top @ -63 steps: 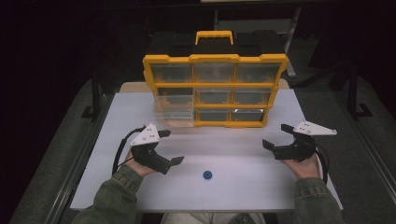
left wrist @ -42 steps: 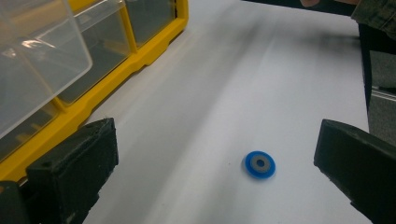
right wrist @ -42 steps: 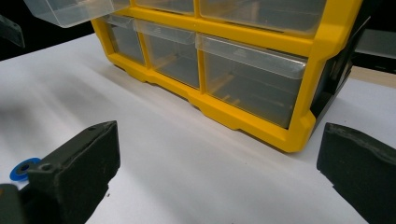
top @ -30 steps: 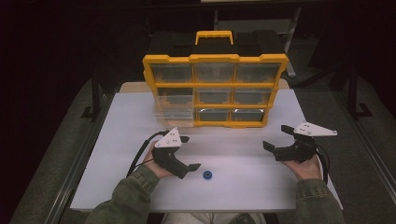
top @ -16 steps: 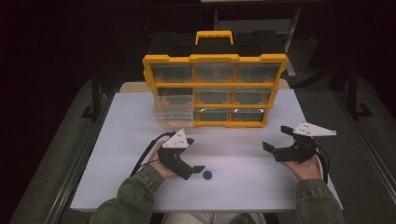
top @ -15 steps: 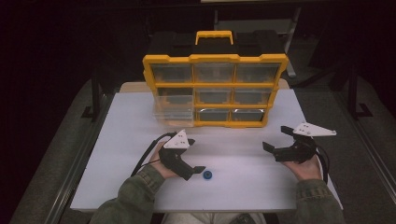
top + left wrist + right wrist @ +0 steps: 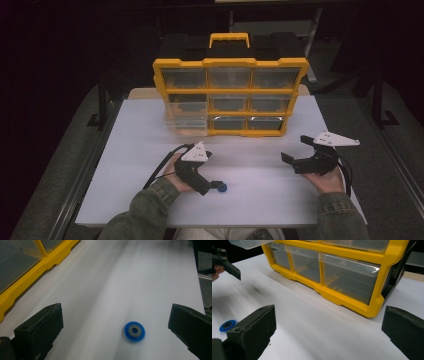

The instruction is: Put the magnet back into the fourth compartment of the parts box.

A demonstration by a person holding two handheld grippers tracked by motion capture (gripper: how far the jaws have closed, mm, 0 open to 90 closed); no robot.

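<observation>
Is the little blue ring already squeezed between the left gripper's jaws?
No, the blue ring lies flat on the white table, with both jaws wide apart beside it.

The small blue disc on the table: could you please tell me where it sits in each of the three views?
High view: the blue disc lies low and centre-left, at the left gripper's tips.
Left gripper view: lower middle, between the open jaws, right of centre.
Right gripper view: far left edge, low.
Shared landmark: the yellow drawer organizer at the table's back.

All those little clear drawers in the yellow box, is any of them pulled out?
Yes, one: the drawer at the left end of the organizer, below the top row. It juts out over the table; the others sit flush.
</observation>
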